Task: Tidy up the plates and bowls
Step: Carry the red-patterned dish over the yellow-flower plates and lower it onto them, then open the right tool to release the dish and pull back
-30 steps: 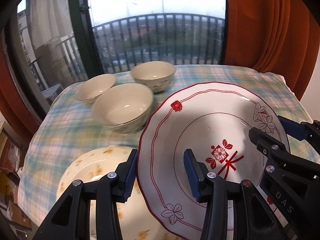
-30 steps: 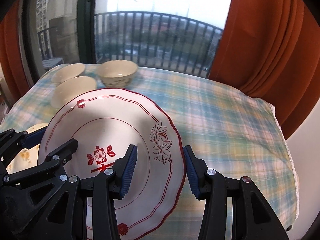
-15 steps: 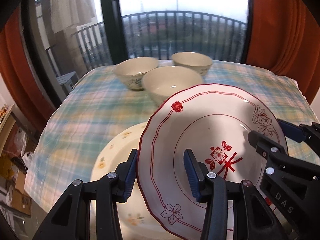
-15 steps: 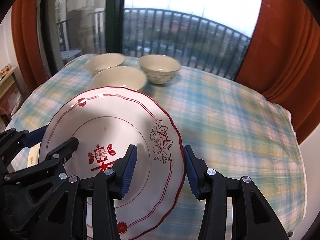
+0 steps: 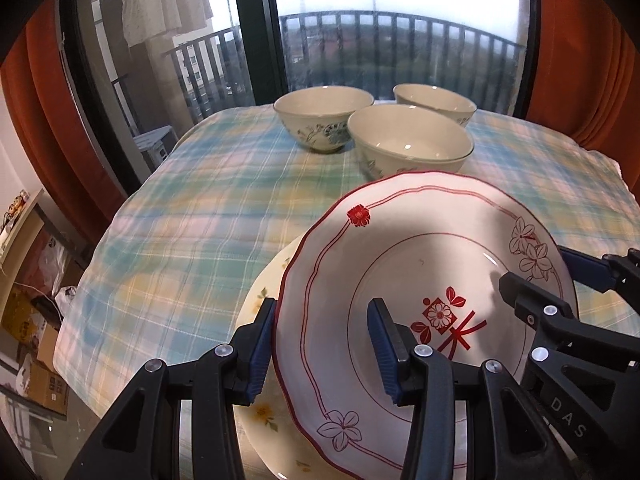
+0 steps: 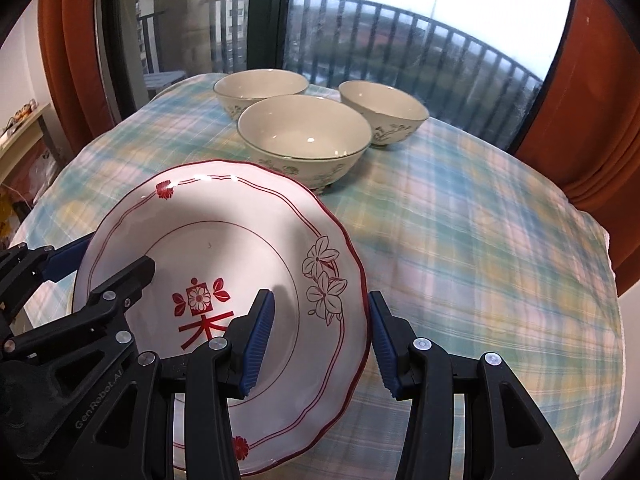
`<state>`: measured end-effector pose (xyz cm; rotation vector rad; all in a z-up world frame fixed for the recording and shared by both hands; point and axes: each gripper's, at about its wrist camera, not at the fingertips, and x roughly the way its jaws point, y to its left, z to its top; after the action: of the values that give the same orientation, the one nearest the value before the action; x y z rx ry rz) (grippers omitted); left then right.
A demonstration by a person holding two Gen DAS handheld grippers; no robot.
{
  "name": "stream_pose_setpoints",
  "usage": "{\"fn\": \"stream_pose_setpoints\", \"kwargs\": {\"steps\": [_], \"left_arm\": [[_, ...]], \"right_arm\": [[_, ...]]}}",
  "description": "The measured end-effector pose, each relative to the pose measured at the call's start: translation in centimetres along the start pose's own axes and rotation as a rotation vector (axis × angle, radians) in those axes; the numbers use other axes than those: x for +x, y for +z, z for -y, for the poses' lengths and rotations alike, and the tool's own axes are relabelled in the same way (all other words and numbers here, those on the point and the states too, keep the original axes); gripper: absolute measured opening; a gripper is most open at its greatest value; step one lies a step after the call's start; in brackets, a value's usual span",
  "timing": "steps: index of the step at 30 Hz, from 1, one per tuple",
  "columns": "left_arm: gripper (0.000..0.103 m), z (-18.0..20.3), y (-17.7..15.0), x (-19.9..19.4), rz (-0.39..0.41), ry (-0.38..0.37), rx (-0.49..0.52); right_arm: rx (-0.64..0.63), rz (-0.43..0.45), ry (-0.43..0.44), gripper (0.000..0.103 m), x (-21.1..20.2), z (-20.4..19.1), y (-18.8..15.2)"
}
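A white plate with red trim (image 5: 420, 280) is held between both grippers above the table. My left gripper (image 5: 322, 344) grips its left rim, one finger under and one over. My right gripper (image 6: 320, 338) grips its right rim (image 6: 352, 320) the same way. The plate hangs tilted over a cream plate with yellow flowers (image 5: 264, 300), which lies on the plaid tablecloth and is mostly hidden. Three cream bowls stand further back: the nearest (image 5: 410, 146), one at the back left (image 5: 324, 120) and one at the back right (image 5: 436, 102). They also show in the right wrist view, nearest (image 6: 304, 140).
The plaid tablecloth (image 6: 480, 240) covers the table, whose edge drops off at the left (image 5: 80, 320) and right (image 6: 612, 280). A glass balcony door (image 5: 256, 20) and orange curtains (image 6: 592, 100) stand behind. Boxes and clutter (image 5: 28, 320) lie on the floor at left.
Both grippers carried the red-trimmed plate leftwards over the cream flowered plate. The bowls now appear further right and closer in both views. The grip has not changed.
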<state>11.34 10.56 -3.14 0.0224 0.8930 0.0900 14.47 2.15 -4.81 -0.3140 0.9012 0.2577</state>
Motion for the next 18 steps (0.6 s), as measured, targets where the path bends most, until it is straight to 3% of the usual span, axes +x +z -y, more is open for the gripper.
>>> {"fn": "stream_pose_setpoints", "kwargs": {"steps": [9, 18], "left_arm": [[0.046, -0.5, -0.3, 0.2, 0.018, 0.037, -0.001], [0.054, -0.7, -0.7, 0.3, 0.040, 0.052, 0.003]], "right_arm": [[-0.004, -0.034, 0.012, 0.051, 1.6, -1.1, -0.1], [-0.019, -0.003, 0.006, 0.051, 1.3, -1.7, -0.6]]}}
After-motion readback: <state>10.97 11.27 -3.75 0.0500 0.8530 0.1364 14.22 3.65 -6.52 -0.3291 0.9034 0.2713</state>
